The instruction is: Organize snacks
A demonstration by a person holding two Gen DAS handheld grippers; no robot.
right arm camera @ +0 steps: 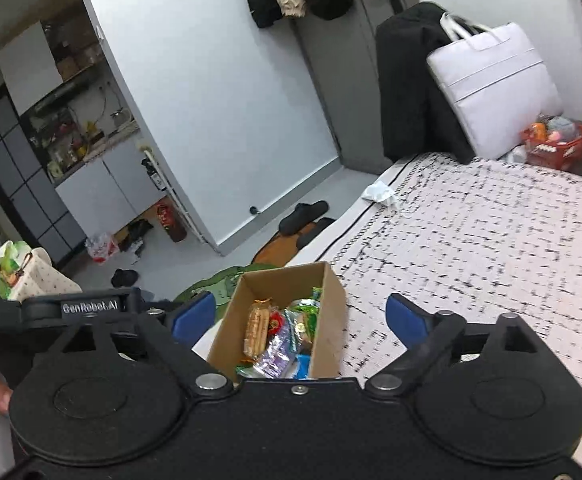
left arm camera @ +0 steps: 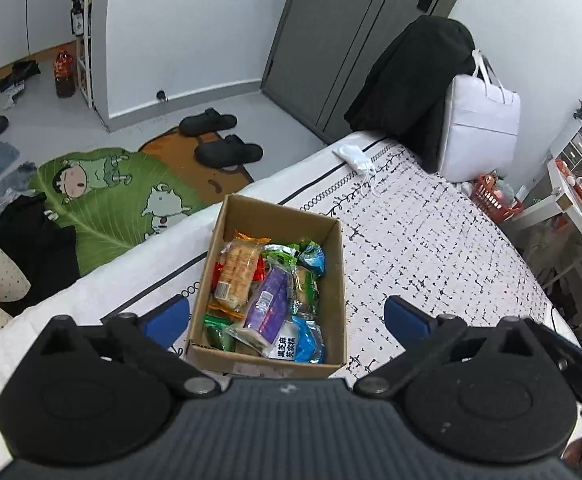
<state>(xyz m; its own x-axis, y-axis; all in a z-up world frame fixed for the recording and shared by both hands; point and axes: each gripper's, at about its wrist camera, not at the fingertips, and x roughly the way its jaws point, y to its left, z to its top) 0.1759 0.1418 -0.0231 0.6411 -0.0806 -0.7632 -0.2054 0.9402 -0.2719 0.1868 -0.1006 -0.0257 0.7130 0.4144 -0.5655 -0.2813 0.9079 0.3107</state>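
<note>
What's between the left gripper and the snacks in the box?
Nothing visible. The left gripper is open and empty, above the open-topped box on the bed. The snacks lie uncovered inside; only the box walls surround them.

Brown box (left arm camera: 333, 280) — speckled white bedspread (left arm camera: 431, 240)

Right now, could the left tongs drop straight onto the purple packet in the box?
Probably yes. The left tongs stand wide open and empty above the open-topped cardboard box; the purple packet lies on top of the other snacks, with nothing covering it.
</note>
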